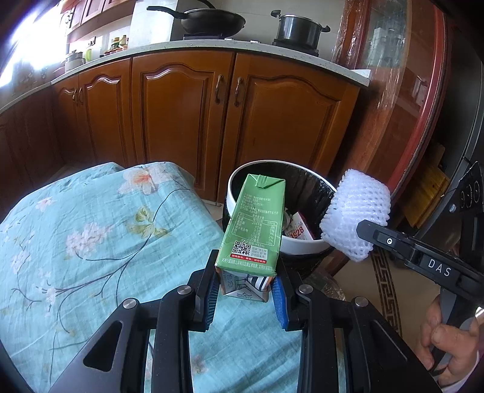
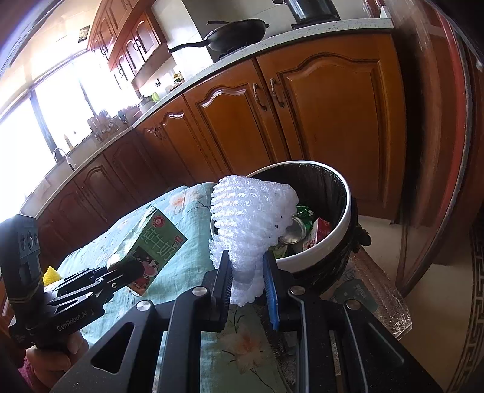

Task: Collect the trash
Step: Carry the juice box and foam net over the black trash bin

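Observation:
My left gripper point(image 1: 245, 291) is shut on the base of a green milk carton point(image 1: 255, 223) and holds it above the table edge, just short of the trash bin point(image 1: 299, 245). The carton point(image 2: 151, 245) and left gripper point(image 2: 121, 272) also show in the right wrist view. My right gripper point(image 2: 248, 276) is shut on a white foam fruit net point(image 2: 251, 217) and holds it over the near rim of the bin point(image 2: 326, 245). The net point(image 1: 355, 211) hangs by the bin's right rim in the left wrist view. The bin holds a can point(image 2: 295, 231) and a red carton point(image 2: 317, 235).
A table with a floral teal cloth point(image 1: 90, 229) lies left of the bin. Wooden kitchen cabinets point(image 1: 211, 115) stand behind it, with a wok point(image 1: 208, 19) and pot point(image 1: 298, 27) on the counter. A yellow object point(image 2: 50, 273) sits on the cloth.

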A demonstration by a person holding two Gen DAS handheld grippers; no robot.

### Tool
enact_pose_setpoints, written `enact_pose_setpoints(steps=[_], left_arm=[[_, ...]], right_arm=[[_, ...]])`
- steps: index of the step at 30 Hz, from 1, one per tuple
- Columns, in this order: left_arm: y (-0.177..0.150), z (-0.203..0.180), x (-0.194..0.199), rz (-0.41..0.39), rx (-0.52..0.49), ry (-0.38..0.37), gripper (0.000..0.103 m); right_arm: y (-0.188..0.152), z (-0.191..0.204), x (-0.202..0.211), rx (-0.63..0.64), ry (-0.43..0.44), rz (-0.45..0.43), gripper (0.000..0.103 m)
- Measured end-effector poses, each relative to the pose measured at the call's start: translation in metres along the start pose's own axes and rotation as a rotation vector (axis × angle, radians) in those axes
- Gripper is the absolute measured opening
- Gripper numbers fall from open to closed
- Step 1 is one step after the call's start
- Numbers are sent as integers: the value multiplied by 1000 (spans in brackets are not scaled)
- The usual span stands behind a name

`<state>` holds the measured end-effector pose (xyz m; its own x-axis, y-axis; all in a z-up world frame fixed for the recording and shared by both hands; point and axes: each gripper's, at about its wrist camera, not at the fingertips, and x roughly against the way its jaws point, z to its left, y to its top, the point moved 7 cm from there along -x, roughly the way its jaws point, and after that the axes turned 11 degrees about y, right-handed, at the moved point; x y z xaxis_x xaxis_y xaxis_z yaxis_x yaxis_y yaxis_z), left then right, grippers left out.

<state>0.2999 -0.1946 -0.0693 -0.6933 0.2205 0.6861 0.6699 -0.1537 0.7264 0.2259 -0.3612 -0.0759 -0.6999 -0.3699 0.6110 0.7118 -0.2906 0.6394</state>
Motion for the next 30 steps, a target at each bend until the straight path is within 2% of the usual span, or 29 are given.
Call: enact_pose_setpoints(steps=[13,30], left_arm=[[33,-29,-19,-23,-57,-5,29],[58,-44,-59,17,-89,23,29]], right_arm=[[22,-20,-14,23,-46,26,20],[48,-46,-39,31,-67,102,21]])
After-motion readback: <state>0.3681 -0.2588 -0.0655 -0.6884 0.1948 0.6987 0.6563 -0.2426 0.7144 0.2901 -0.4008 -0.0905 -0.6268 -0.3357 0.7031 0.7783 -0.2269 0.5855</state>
